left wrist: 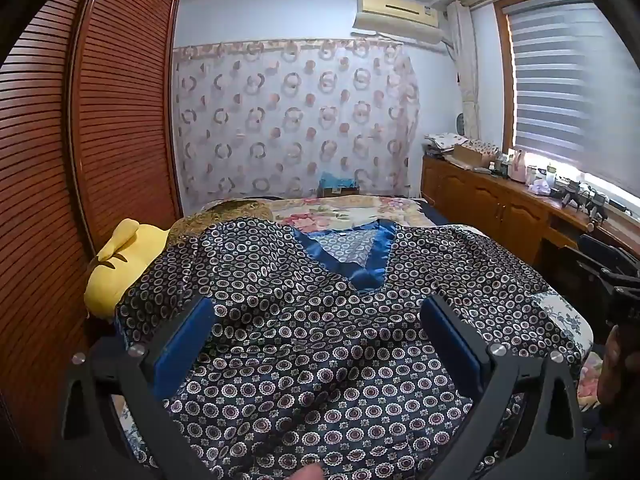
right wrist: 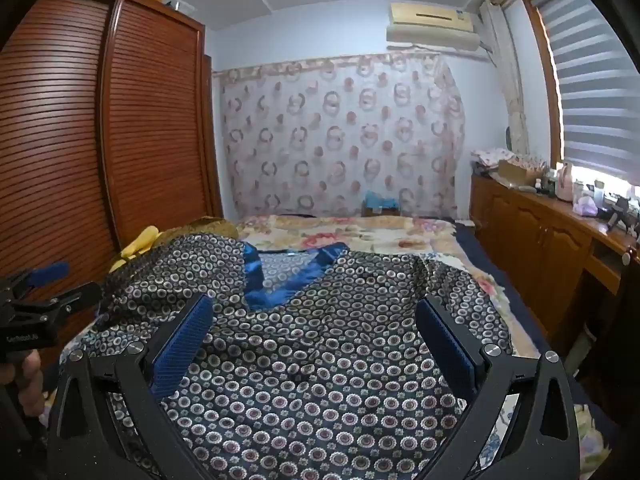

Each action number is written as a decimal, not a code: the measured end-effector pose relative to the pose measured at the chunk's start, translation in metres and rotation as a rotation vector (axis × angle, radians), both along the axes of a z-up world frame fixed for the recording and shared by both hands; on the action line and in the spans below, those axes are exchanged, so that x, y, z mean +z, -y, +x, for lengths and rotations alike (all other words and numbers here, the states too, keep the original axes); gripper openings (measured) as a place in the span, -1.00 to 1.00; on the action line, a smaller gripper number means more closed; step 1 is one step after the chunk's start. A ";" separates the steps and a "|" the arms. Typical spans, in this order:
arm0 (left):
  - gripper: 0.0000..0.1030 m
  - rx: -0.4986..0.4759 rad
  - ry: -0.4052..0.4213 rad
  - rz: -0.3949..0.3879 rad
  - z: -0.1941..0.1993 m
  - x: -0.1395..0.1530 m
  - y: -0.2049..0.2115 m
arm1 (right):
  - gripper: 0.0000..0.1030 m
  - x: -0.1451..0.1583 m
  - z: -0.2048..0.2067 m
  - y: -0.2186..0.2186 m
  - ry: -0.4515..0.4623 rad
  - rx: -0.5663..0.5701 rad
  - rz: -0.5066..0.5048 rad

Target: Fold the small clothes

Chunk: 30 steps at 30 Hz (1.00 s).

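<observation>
A dark navy shirt with a pattern of small rings (left wrist: 320, 344) lies spread front-up on the bed, its blue satin V-neck collar (left wrist: 360, 260) pointing toward me. It also shows in the right wrist view (right wrist: 320, 360), with the collar (right wrist: 288, 280) at upper left. My left gripper (left wrist: 320, 312) is open and empty, hovering over the shirt's lower body. My right gripper (right wrist: 316, 312) is open and empty, hovering over the shirt's middle. The left gripper also shows at the right wrist view's left edge (right wrist: 44, 288). The right gripper's body sits at the left wrist view's right edge (left wrist: 616, 280).
The bed carries a floral quilt (left wrist: 340, 210) beyond the shirt. A yellow plush pillow (left wrist: 120, 264) lies at the bed's left edge beside a slatted wooden wardrobe (left wrist: 80, 140). A wooden cabinet with clutter (left wrist: 500, 196) runs along the right under the window.
</observation>
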<state>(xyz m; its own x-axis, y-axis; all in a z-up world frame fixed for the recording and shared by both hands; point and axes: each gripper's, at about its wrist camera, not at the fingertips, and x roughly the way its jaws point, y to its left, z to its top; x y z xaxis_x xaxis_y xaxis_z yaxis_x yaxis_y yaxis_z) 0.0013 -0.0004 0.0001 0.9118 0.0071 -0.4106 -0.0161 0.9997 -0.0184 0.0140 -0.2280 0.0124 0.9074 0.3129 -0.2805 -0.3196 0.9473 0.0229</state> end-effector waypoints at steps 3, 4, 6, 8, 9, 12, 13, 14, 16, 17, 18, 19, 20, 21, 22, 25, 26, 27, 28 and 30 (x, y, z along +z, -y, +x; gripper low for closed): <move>1.00 0.004 0.004 -0.002 0.001 0.000 0.000 | 1.00 0.001 0.000 0.001 -0.008 0.000 0.016; 1.00 0.005 0.004 -0.003 0.002 0.000 0.000 | 1.00 0.001 -0.001 0.001 -0.005 0.000 0.015; 1.00 0.008 0.004 0.000 0.004 0.000 0.001 | 1.00 0.002 -0.001 0.001 0.000 0.000 0.012; 1.00 0.002 0.013 -0.006 0.001 -0.001 0.000 | 1.00 0.002 -0.001 0.001 -0.004 0.001 0.014; 1.00 0.002 0.014 -0.005 0.000 -0.002 0.002 | 1.00 -0.001 -0.002 -0.001 -0.003 0.001 0.014; 1.00 0.006 0.018 -0.002 0.002 -0.004 0.003 | 1.00 0.000 -0.002 0.000 -0.005 0.003 0.016; 1.00 0.008 0.019 0.000 0.003 -0.004 0.003 | 1.00 0.000 -0.002 0.000 -0.005 0.001 0.016; 1.00 0.009 0.018 0.001 0.004 -0.005 0.004 | 1.00 0.000 -0.002 0.000 -0.005 0.001 0.016; 1.00 0.001 0.022 -0.007 -0.003 0.000 0.002 | 1.00 0.000 -0.002 0.000 -0.005 0.002 0.015; 1.00 0.001 0.022 -0.006 -0.002 0.000 0.002 | 1.00 0.000 -0.002 0.000 -0.005 0.001 0.014; 1.00 0.002 0.023 -0.006 -0.002 0.000 0.002 | 1.00 0.000 -0.001 0.000 -0.005 0.002 0.015; 1.00 0.001 0.023 -0.006 -0.003 0.000 0.002 | 1.00 0.000 -0.001 0.000 -0.006 0.003 0.015; 1.00 0.001 0.024 -0.007 -0.003 0.000 0.002 | 1.00 -0.001 -0.002 0.000 -0.006 0.003 0.015; 1.00 0.000 0.024 -0.007 -0.003 0.000 0.002 | 1.00 -0.001 -0.001 0.000 -0.006 0.003 0.015; 1.00 0.001 0.024 -0.006 -0.003 0.000 0.002 | 1.00 -0.001 -0.001 0.000 -0.006 0.004 0.015; 1.00 0.000 0.025 -0.006 -0.004 0.001 0.002 | 1.00 -0.001 -0.001 0.000 -0.006 0.004 0.016; 1.00 0.002 0.025 -0.006 -0.004 0.001 0.003 | 1.00 -0.001 -0.001 0.000 -0.006 0.003 0.016; 1.00 0.001 0.026 -0.006 -0.004 0.001 0.002 | 1.00 -0.001 -0.001 0.000 -0.006 0.003 0.016; 1.00 0.001 0.026 -0.006 -0.004 0.001 0.002 | 1.00 -0.001 -0.001 0.000 -0.007 0.004 0.016; 1.00 0.002 0.026 -0.006 -0.004 0.001 0.003 | 1.00 -0.001 -0.001 0.000 -0.006 0.004 0.016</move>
<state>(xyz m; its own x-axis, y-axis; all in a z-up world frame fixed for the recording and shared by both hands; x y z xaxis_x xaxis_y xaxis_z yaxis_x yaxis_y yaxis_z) -0.0027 -0.0032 0.0014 0.9221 0.0062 -0.3868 -0.0171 0.9995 -0.0248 0.0128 -0.2284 0.0117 0.9045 0.3207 -0.2811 -0.3227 0.9456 0.0406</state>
